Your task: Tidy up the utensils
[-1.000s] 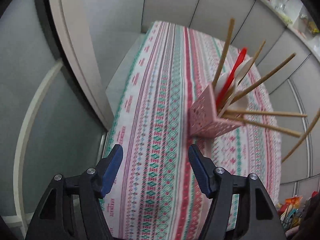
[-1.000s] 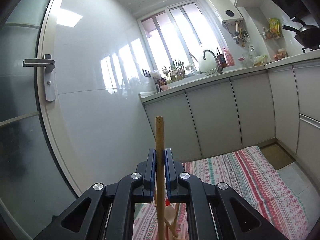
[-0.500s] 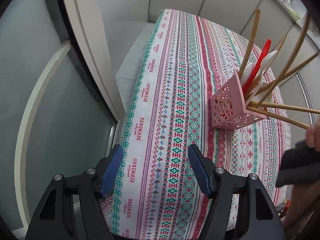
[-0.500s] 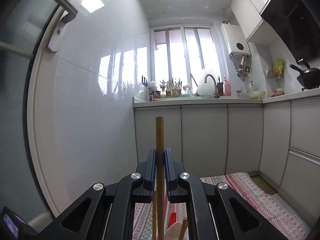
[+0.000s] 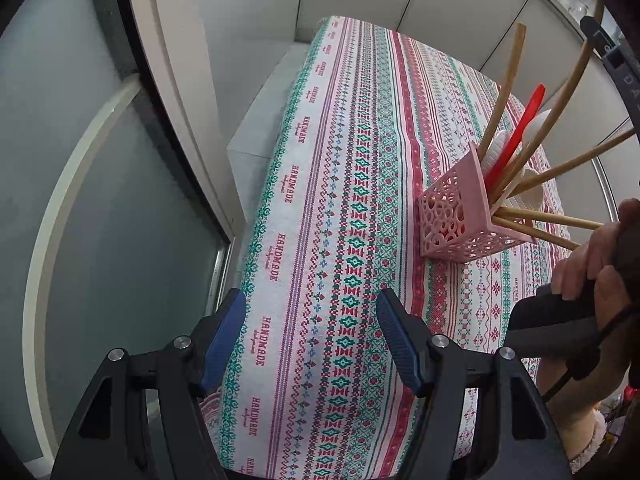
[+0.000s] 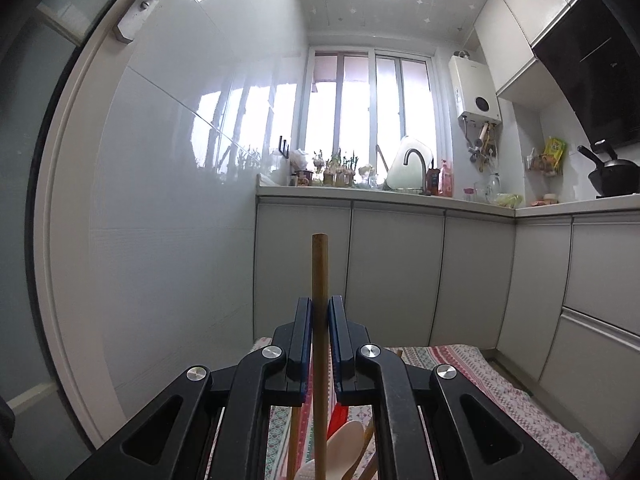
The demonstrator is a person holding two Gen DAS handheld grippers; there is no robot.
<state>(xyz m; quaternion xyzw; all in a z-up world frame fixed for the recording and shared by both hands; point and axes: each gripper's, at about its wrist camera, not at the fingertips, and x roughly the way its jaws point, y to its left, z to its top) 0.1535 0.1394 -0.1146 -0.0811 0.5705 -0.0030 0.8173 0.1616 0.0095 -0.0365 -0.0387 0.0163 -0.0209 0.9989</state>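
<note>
A long table under a striped red, green and white tablecloth fills a narrow kitchen, with a glass door close along one side and grey base cabinets along the far wall and other side. The cloth's near-door edge drops straight to the floor, and most of its surface is bare, so open room lies toward the door side and the far end.

A pink perforated utensil holder stands on the cloth near the cabinet side, crowded with wooden chopsticks that fan outward, a red utensil and white spoons.

The right gripper, held level, is clamped tight on one upright wooden chopstick, directly above the holder's contents, which show just below its jaws. A hand holding this gripper shows at the right of the left wrist view.

The left gripper points steeply down over bare cloth with fingers wide apart and nothing between them.

Risks, as I judge them: the light holder is already leaning-full, so lowering the chopstick could strike a splayed stick, tip the holder or flick pieces out; a stick escaping could roll off the cloth's edge; the gripped stick may pivot between the pads
</note>
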